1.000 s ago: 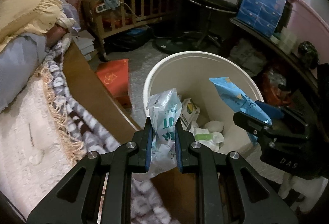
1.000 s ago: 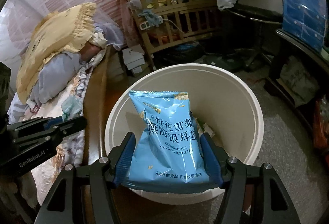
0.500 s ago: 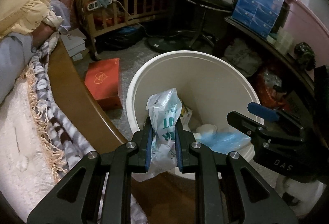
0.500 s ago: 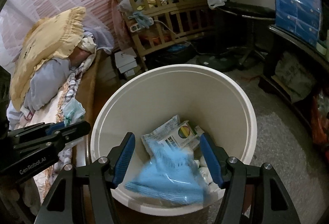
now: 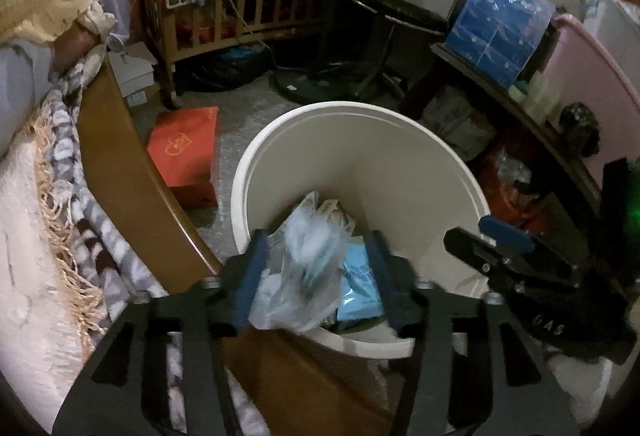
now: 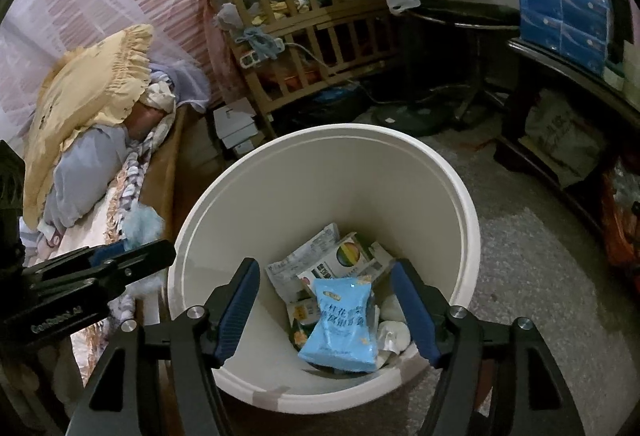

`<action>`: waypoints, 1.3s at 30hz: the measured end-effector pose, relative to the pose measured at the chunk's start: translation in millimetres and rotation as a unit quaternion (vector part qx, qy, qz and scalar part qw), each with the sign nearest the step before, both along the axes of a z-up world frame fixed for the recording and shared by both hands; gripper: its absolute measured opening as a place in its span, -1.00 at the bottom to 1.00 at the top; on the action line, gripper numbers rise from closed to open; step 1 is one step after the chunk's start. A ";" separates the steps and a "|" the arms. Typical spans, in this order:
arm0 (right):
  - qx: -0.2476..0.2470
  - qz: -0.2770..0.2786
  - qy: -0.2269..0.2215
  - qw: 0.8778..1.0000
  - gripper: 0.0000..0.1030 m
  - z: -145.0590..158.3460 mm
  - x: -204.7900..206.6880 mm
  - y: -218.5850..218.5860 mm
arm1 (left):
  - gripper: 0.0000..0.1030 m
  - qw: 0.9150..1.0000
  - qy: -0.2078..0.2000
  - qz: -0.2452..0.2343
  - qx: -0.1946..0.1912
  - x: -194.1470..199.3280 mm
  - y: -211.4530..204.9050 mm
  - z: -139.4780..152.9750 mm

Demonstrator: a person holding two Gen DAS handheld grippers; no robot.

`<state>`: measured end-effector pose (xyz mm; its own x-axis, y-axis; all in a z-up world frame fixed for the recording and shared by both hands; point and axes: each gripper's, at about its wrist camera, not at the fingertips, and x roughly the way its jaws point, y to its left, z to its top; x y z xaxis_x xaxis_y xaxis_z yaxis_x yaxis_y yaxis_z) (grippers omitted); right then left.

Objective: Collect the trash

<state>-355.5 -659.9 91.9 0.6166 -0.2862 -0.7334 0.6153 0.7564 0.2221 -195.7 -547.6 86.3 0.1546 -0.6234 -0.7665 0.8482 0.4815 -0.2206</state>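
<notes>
Landmark: the white bin [image 5: 360,140].

1. Left of the bin: the bed [image 5: 28,236] with its wooden edge [image 5: 120,164], which runs up to touch the bin's near-left rim. A red box [image 5: 184,152] lies on the floor just beside the bin, on its far-left side.

2. Left gripper [image 5: 316,272], held over the bin's near rim: 1 second ago my jaws were clenched on the crumpled clear wrapper [image 5: 304,276]. They have just been opening. The wrapper is between the pads, blurred, and the pads stand clear of it on both sides. Judgement: released, wrapper dropping into the bin. From the right wrist view it shows pale and blurred past the left gripper's tip, just outside the bin's left rim, so the fall line is close to the edge.

3. Inside the bin: the blue packet [image 6: 342,320], which my right jaws gripped 1 second ago, now lies flat on top of the other wrappers on the bin floor.

4. Right gripper [image 6: 328,312], over the bin's near rim: jaws parted, nothing between the pads; the packet lies well below them.

5. Status: 2 items delivered or in delivery. Both grippers are free. Judgement: confirm the wrapper lands inside the rim, then withdraw both grippers toward the bed side for further trash.
</notes>
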 end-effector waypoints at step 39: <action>-0.170 0.026 -0.067 0.983 0.53 112.6 -13.0 137.3 | 0.15 0.976 -0.153 0.122 -0.091 -42.2 157.5 99.1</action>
<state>-368.4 -522.6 204.4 0.7217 -0.4657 -0.5121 0.5559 0.8307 0.0281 -237.9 -390.0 185.4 0.5198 -0.6614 -0.5407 0.7529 0.6537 -0.0759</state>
